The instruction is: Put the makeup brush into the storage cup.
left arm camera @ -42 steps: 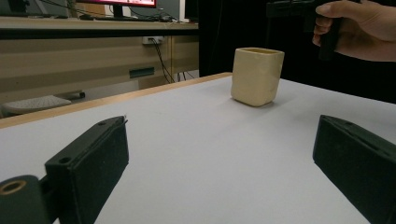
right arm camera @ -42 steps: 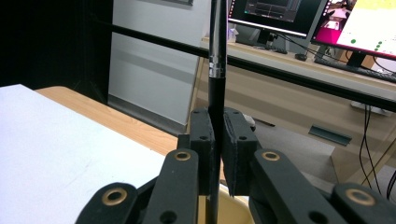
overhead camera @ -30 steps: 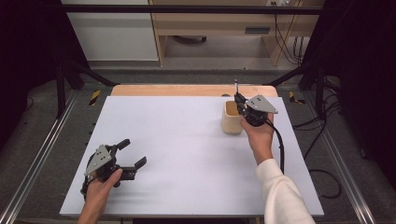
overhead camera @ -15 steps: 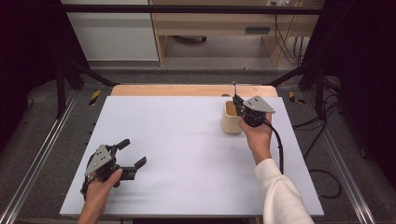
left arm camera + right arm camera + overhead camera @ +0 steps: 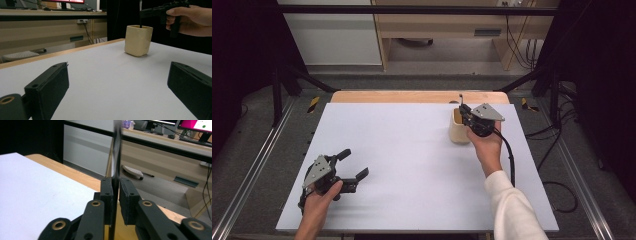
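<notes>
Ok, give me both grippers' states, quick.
Left gripper: open, holding nothing.
Right gripper: shut on thin black rod over the cream square cup.

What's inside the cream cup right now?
A thin dark rod stands upright in the cream cup, its lower end below the rim, its upper part between the right gripper jaws. The cup wall hides the rod's tip and any other contents.

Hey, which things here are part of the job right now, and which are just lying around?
In the job:
- thin black rod, clamped upright in the right tongs
- cream cup, right under the rod

Lying about:
- left tongs, open and idle on the white table
- yellow-black tool beside the table
</notes>
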